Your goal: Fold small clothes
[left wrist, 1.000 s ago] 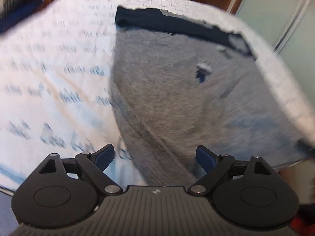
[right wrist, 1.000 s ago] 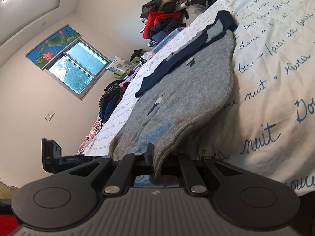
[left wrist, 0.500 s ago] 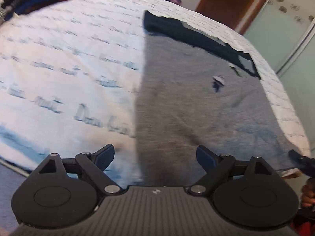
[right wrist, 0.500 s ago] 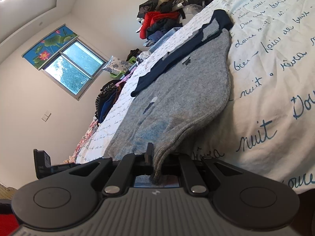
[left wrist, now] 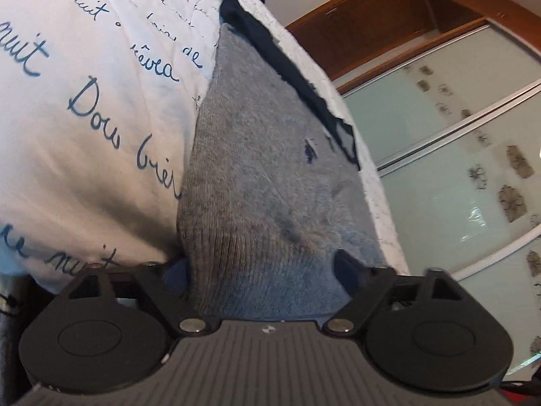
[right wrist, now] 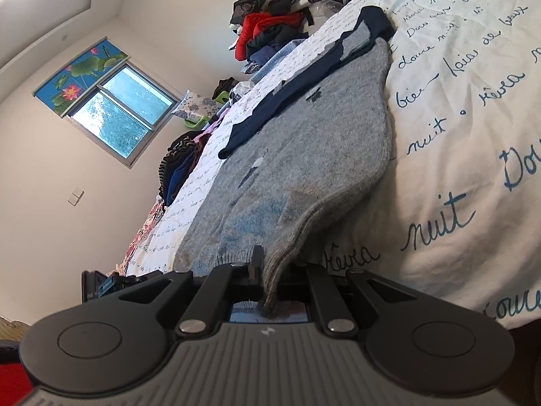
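The grey sweater (left wrist: pixel 257 169) lies spread flat on the bed cover (left wrist: pixel 84 108), a white cover printed with blue handwriting. Its dark navy collar (left wrist: pixel 287 67) is at the end farthest from both sets of tongs; its ribbed hem hangs over the near edge of the bed, towards them.

Left tongs (left wrist: pixel 260 267): the jaws are closing, with one corner of the hem between them. The fingers are not yet pressed flat against the cloth; the fabric fills the gap and covers most of the left-hand finger. To the right of these tongs, beyond the bed edge, stand frosted sliding doors (left wrist: pixel 456 155) in a wooden frame.

Right tongs (right wrist: pixel 267 270): pressed together, pinching the other corner of the hem, which bunches into a narrow fold between the fingers and drops below them. The sweater (right wrist: pixel 304 142) stretches away ahead of these tongs.

Far ahead of the right tongs, a pile of clothes (right wrist: pixel 270 30) sits at the far end of the bed. A window (right wrist: pixel 118 111) is in the wall to their left.
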The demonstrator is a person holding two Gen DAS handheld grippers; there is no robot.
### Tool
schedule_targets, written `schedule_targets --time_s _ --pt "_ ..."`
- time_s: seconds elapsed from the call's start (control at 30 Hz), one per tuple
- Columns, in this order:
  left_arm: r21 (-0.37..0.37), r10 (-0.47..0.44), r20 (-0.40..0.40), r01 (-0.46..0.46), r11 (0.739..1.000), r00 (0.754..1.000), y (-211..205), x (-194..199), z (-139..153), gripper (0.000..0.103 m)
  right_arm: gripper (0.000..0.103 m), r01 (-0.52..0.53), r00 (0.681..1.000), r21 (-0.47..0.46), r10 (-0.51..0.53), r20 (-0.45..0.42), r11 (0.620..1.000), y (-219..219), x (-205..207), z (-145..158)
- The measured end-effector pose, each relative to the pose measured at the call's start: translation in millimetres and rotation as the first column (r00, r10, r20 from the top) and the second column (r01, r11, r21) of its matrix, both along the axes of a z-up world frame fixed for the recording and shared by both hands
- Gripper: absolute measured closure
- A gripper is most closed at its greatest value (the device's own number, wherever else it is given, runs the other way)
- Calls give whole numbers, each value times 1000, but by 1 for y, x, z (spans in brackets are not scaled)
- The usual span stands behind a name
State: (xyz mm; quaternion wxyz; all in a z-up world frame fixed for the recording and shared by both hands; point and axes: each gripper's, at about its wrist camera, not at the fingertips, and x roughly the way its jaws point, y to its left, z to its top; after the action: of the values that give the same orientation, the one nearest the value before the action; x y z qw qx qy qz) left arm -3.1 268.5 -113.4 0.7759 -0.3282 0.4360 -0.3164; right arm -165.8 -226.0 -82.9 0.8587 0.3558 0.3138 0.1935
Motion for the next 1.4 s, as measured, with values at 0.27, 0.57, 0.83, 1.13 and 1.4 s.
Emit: schedule_targets --time_s 0.27,0.57,0.83,1.13,1.4 --pt "-19 -59 11 60 998 998 -19 1 0 80 95 -6 1000 -6 6 -5 1000 3 2 -1" --pt "9 -42 83 41 999 996 -23 -5 2 95 97 25 1000 -21 -25 3 999 1 1 -3" --pt "19 -51 287 47 999 957 -39 -11 55 95 97 41 994 -33 -38 99 999 -2 -3 16" --pt "-36 18 411 -3 999 911 -46 17 104 95 97 76 972 -5 -73 225 997 -20 17 54" --pt "-59 66 440 -45 997 896 -51 47 129 95 97 106 944 -18 -95 316 994 -30 43 87"
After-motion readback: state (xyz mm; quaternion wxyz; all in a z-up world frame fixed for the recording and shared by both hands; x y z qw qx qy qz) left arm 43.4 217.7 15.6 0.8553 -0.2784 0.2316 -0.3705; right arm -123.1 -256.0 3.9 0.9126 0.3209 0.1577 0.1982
